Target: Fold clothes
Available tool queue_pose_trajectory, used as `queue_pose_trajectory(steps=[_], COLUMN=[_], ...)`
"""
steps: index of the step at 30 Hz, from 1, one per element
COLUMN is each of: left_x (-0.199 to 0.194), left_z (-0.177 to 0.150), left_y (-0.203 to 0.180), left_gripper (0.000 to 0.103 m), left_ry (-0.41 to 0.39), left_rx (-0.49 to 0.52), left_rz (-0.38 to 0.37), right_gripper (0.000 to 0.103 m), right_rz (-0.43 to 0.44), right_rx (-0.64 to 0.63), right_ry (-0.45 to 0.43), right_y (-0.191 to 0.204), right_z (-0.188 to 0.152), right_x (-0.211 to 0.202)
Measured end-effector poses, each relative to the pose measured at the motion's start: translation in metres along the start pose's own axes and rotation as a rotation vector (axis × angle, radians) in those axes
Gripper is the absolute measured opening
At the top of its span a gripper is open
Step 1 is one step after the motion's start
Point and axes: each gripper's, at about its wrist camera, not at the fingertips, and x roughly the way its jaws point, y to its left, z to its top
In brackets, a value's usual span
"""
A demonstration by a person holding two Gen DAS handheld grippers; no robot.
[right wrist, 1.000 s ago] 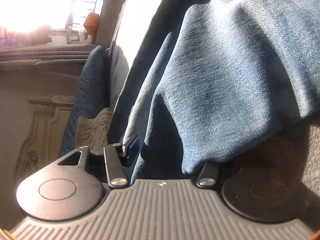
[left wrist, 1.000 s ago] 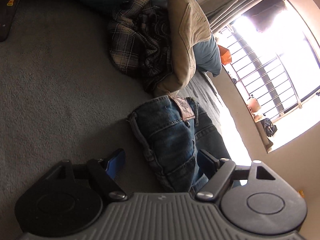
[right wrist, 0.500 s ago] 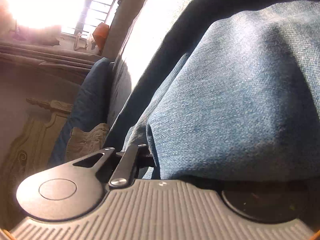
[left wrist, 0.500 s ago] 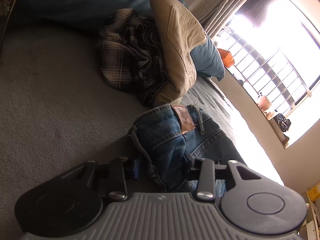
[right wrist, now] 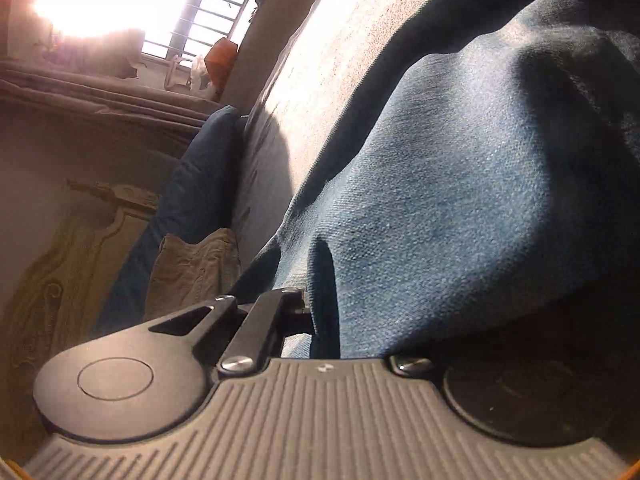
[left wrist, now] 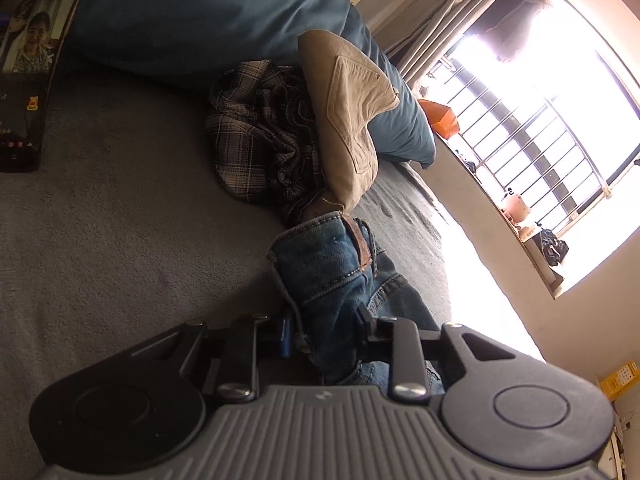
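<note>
Sunlight glared through a barred window (left wrist: 532,128) onto a grey bedspread (left wrist: 120,232), beside drawn curtains (left wrist: 432,20).

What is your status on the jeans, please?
Left gripper shut on jeans waistband. Right gripper shut on denim. Plaid shirt beyond, clear.

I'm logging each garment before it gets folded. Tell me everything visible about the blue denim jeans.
The blue denim jeans are faded, mid-blue cotton denim with pale stitched seams, a brown leather waistband patch and a belt loop. They lie bunched on the grey bed cover, waistband end raised, close to the beige trousers. The left gripper is clamped on the waistband; the right gripper pinches another fold, with denim draped over it.
</note>
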Motion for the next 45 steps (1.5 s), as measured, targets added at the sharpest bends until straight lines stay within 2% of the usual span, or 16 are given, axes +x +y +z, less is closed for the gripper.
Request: queue_pose_trajectory(steps=[4,11,15,16,17,21,23,26,28,31,33,36,40,42,45], left_x=[-0.038,-0.109,-0.121,-0.119,-0.119,-0.151,-0.172,-0.195,-0.204,-0.199,-0.185,-0.160,-0.130,-0.122,-0.111], left_z=[-0.001,-0.008,-0.017,-0.018,-0.019,-0.012,-0.005,0.007,0.013,0.015,0.014,0.010,0.005,0.002,-0.002], left_y=[0.014,0.053,0.079,0.082,0.087,0.100,0.105,0.113,0.115,0.105,0.094,0.081,0.070,0.066,0.062], left_gripper=[0.029,0.028,0.032,0.033,0.039,0.060,0.066,0.069,0.071,0.078,0.083,0.084,0.084,0.083,0.078], left_ry=[-0.002,0.021,0.105,0.132,0.148,0.129,0.107,0.084,0.066,0.049,0.050,0.054,0.049,0.038,0.028], left_rx=[-0.001,-0.034,-0.063,-0.052,-0.058,-0.026,0.013,0.062,0.099,0.180,0.243,0.298,0.377,0.417,0.469], left_rz=[0.015,0.092,0.123,0.135,0.152,0.168,0.180,0.202,0.208,0.199,0.191,0.182,0.166,0.162,0.162], right_gripper=[0.005,0.005,0.006,0.010,0.014,0.028,0.045,0.050,0.050,0.050,0.050,0.050,0.051,0.051,0.051], right_rz=[0.014,0.031,0.012,0.006,0.000,-0.020,-0.033,-0.066,-0.083,-0.069,-0.034,0.025,0.087,0.115,0.093], right_rx=[-0.005,-0.025,-0.029,-0.023,-0.017,-0.015,-0.047,-0.106,-0.185,-0.394,-0.574,-0.811,-1.122,-1.250,-1.365], right_ry=[0.059,0.211,0.281,0.299,0.316,0.382,0.416,0.495,0.565,0.640,0.635,0.591,0.538,0.553,0.607], right_y=[0.002,0.000,-0.008,-0.010,-0.013,-0.018,-0.014,-0.008,0.004,0.044,0.083,0.138,0.207,0.227,0.244], right_z=[-0.017,-0.061,-0.069,-0.068,-0.068,-0.067,-0.065,-0.065,-0.067,-0.074,-0.079,-0.091,-0.116,-0.128,-0.142], right_x=[-0.016,-0.043,-0.043,-0.042,-0.042,-0.046,-0.057,-0.078,-0.089,-0.098,-0.094,-0.078,-0.026,0.008,0.060])
